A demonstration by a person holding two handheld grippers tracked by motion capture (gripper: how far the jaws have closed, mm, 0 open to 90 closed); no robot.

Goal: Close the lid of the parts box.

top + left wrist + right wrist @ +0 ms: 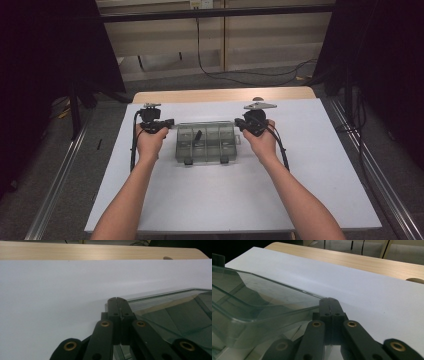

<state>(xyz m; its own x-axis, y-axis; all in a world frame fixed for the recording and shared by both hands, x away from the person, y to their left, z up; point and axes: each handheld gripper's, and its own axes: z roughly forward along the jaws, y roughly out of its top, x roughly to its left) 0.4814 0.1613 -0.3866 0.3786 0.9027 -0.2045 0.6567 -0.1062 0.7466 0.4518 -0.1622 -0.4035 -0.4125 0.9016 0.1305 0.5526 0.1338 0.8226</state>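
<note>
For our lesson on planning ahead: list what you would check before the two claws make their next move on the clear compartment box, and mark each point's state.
1. Left claw shut, at the clear compartment box's left end: ok.
2. Right claw shut, at the box's right end: ok.
3. Box lying flat on the white sheet: ok.
4. Front latches fastened: cannot tell.
5. Small dark item in one compartment, loose or fixed: cannot tell.
6. Claws touching the box: cannot tell.

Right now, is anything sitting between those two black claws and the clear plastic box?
Nothing visible. The left gripper and right gripper, both shut, sit right at the two ends of the clear box, with only white table cover around.
</note>
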